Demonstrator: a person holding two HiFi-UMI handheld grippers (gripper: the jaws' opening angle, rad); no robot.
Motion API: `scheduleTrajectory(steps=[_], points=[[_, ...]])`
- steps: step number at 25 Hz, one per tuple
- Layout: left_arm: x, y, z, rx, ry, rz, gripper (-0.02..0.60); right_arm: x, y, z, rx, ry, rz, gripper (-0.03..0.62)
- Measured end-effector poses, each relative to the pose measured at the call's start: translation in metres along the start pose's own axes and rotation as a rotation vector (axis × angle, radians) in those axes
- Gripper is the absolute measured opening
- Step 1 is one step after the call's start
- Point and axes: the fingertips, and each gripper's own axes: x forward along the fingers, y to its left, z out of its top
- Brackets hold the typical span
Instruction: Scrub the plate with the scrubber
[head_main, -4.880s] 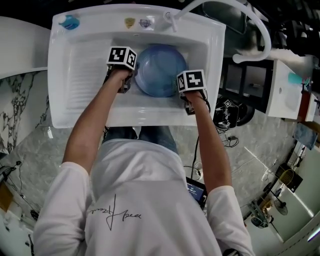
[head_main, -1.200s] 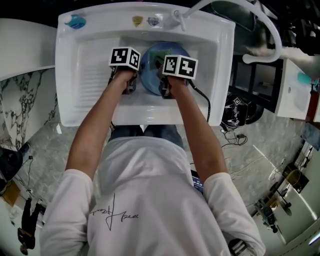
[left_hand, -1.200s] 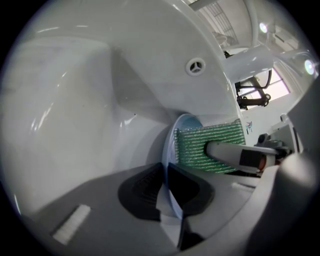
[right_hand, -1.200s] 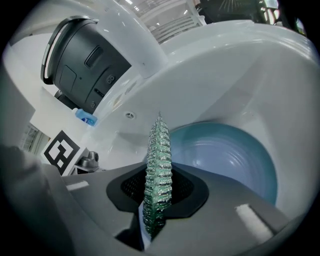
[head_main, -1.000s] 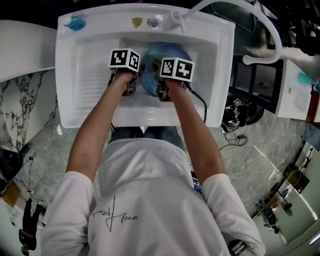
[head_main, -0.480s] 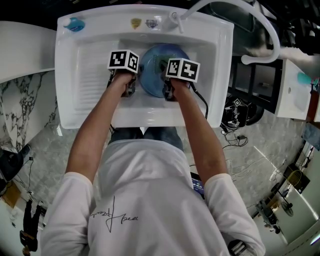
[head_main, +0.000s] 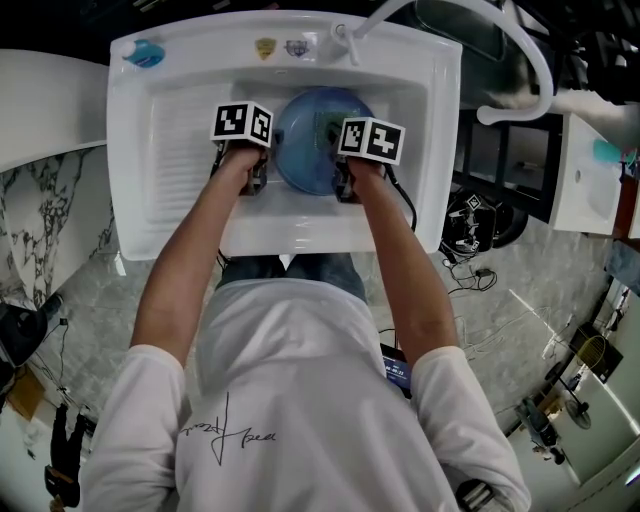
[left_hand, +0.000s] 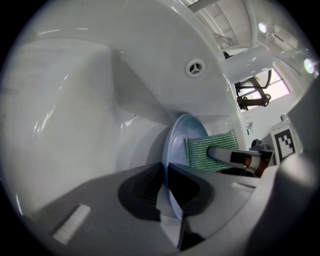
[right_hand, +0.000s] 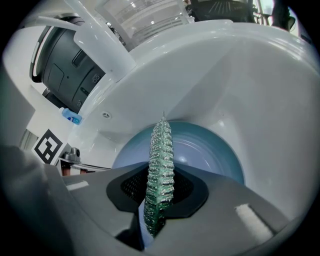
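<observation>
Down in the sink (head_main: 150, 150), the left gripper (left_hand: 165, 172) pinches the plate (left_hand: 177, 145) rim, the right gripper (right_hand: 161, 186) the scrubber (right_hand: 161, 150); hard strokes could pry that rim loose.

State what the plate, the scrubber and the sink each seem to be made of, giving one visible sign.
The plate: smooth pale-blue, soft sheen, thin rim; plastic or glazed ceramic, unclear. The scrubber: green woven mesh with glittering threads, likely synthetic fibre. The sink: glossy white with sharp highlights, probably glazed ceramic.
</observation>
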Motion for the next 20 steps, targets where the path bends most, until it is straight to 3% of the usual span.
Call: scheduleTrajectory(steps=[20], points=[[-0.001, 0.0, 0.001, -0.001, 0.0, 0.003, 0.08, -0.022, -0.048, 0.0, -0.006, 0.004, -0.106, 0.058]])
